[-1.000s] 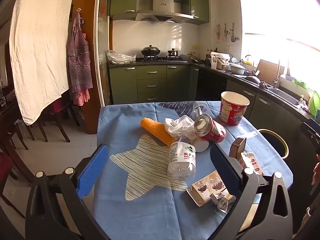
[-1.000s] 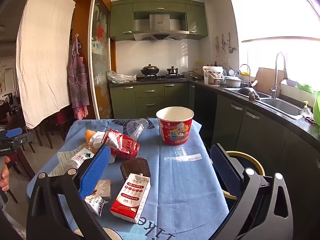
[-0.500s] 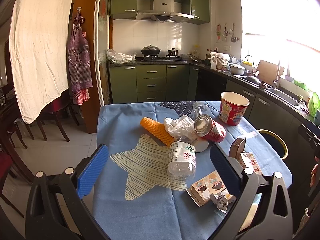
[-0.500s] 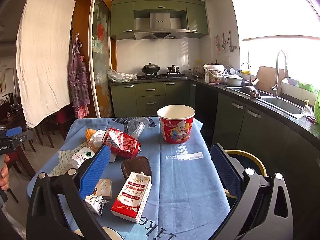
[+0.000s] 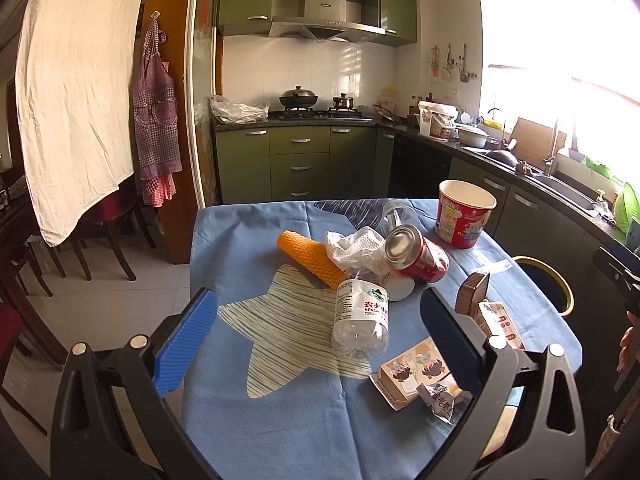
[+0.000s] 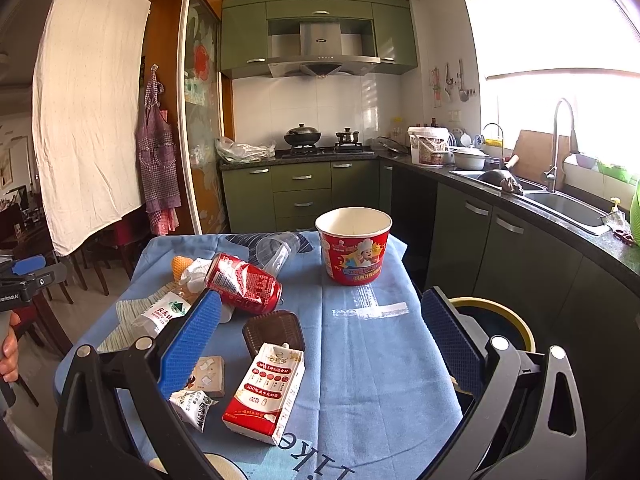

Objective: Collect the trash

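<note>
Trash lies on a table with a blue cloth (image 5: 224,264). A clear plastic bottle (image 5: 361,318), red can (image 5: 416,252), orange foam sleeve (image 5: 310,258), crumpled white paper (image 5: 356,246) and red paper bowl (image 5: 464,214) show in the left wrist view. My left gripper (image 5: 318,332) is open and empty, held above the near table edge. In the right wrist view a milk carton (image 6: 266,394), brown tray (image 6: 274,334), red can (image 6: 244,284) and bowl (image 6: 354,246) show. My right gripper (image 6: 320,336) is open and empty above them.
A dark bin with a yellow rim (image 6: 496,326) stands on the floor right of the table. Small cartons and a wrapper (image 5: 420,376) lie near the front edge. Green cabinets (image 6: 520,248) and sink run along the right. Chairs (image 5: 104,232) stand to the left.
Both views have shifted only slightly; the right gripper has lifted or eased back a little. Nothing on the table has moved and both grippers stay open.
</note>
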The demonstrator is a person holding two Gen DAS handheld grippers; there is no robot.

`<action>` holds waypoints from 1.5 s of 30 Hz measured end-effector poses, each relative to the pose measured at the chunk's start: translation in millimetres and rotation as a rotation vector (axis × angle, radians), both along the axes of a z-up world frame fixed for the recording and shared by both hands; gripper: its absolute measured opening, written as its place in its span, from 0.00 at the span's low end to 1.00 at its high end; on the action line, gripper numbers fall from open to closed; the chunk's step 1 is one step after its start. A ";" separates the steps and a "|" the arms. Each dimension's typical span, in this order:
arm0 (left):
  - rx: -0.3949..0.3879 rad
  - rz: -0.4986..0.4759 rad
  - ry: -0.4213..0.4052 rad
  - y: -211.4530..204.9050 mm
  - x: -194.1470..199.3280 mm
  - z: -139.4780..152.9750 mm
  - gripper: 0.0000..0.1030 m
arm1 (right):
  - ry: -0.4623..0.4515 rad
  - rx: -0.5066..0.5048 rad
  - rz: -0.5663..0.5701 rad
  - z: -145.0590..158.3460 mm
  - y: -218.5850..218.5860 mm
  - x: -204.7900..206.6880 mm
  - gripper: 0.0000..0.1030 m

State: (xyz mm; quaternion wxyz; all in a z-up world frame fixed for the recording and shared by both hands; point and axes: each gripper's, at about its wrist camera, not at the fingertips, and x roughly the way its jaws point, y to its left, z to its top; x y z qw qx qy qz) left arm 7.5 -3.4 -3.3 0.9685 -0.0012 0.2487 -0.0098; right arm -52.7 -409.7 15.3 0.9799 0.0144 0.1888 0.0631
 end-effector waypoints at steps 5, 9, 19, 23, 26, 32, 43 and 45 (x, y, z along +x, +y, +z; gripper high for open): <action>-0.001 -0.001 0.003 -0.1 -0.1 -0.5 0.94 | 0.004 0.000 0.001 -0.6 -0.2 0.2 0.96; -0.002 -0.002 0.004 -0.7 -0.5 -1.4 0.94 | 0.007 0.001 0.003 -2.2 0.3 2.3 0.96; -0.004 -0.005 0.010 -3.0 -2.4 -5.7 0.94 | 0.010 0.002 0.002 -2.4 0.3 2.5 0.96; -0.004 -0.006 0.011 -2.6 -1.7 -5.5 0.94 | 0.010 0.003 0.003 -2.6 0.3 2.4 0.96; -0.004 -0.007 0.011 -2.3 -1.5 -5.4 0.94 | 0.010 0.002 0.003 -2.6 0.4 2.5 0.96; -0.004 -0.007 0.012 -2.4 -1.5 -5.2 0.94 | 0.011 0.003 0.003 -2.5 0.3 2.5 0.96; -0.005 -0.008 0.015 -2.7 -1.4 -7.0 0.94 | 0.011 0.002 0.004 -4.4 1.8 3.1 0.96; -0.004 -0.008 0.014 -2.2 -1.1 -6.3 0.94 | 0.012 0.003 0.005 -3.9 1.4 3.3 0.96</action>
